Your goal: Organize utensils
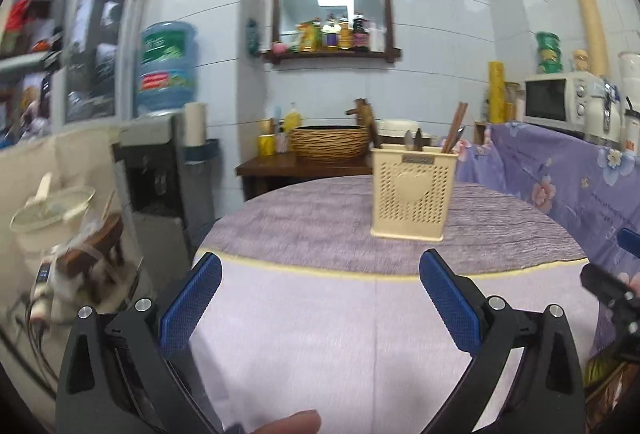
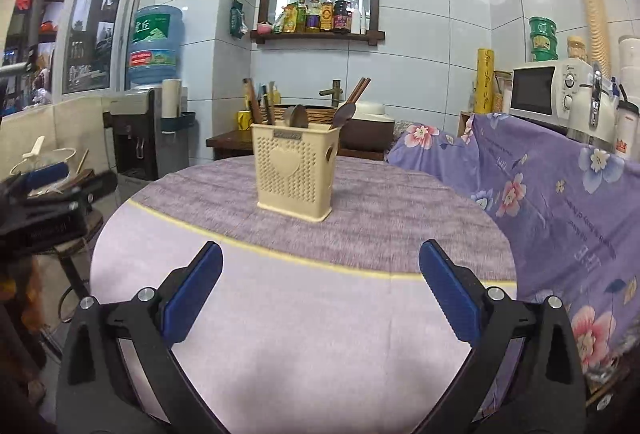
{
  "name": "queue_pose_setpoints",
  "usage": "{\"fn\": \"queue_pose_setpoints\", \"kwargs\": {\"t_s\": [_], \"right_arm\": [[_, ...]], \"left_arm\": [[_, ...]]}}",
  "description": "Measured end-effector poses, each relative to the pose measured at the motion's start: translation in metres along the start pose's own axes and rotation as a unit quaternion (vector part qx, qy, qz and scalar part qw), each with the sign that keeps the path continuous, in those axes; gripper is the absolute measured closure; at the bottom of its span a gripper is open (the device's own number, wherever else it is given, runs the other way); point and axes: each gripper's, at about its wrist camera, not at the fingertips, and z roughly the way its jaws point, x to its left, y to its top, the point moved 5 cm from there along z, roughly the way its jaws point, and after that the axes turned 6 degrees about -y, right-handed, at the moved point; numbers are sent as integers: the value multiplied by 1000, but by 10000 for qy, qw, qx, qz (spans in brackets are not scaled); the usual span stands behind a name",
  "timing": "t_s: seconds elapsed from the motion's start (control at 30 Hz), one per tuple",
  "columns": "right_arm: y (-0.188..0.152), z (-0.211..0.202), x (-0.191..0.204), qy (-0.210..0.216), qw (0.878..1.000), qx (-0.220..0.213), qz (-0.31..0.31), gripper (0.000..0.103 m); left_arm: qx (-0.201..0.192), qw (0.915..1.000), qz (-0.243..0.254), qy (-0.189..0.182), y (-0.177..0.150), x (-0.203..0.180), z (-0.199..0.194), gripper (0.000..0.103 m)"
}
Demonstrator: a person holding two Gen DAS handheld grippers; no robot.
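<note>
A cream perforated utensil holder point(image 1: 412, 190) stands upright on the round table point(image 1: 320, 218) with the purple cloth. It also shows in the right wrist view point(image 2: 294, 174). Chopsticks point(image 2: 357, 90), spoons point(image 2: 298, 116) and other utensils stand inside it. My left gripper point(image 1: 320, 270) is open and empty above the table's near half, short of the holder. My right gripper point(image 2: 320, 258) is open and empty, also short of the holder. The right gripper shows at the right edge of the left wrist view point(image 1: 612, 286).
A wooden side table point(image 2: 232, 146) with a wicker basket point(image 1: 330, 142) stands behind the round table. A flowered purple cloth point(image 2: 560, 202) covers furniture at the right, with a microwave point(image 2: 544, 94) on top. A water dispenser point(image 2: 136, 138) and a rice cooker point(image 1: 48, 218) stand at the left.
</note>
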Motion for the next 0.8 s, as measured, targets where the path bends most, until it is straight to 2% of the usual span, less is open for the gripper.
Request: {"fn": "queue_pose_setpoints", "kwargs": {"t_s": [0.1,0.23,0.43,0.8], "right_arm": [[-8,-23,7,155,9997,-149,110,6],[-7,-37,21,245,9993,-283,23,6],[0,-42,28,249,9989,-384,-95,6],[3,-40,23,210,9991,-372,-42,6]], "left_arm": [[8,9998,-172,-30,-14,7,-23,5],[-149,9997,-210,-5,-15,13,-42,5],[-279,9996,-53,62,-11,11,-46,5],[-175,9998,35,-33,-14,7,-45,5]]}}
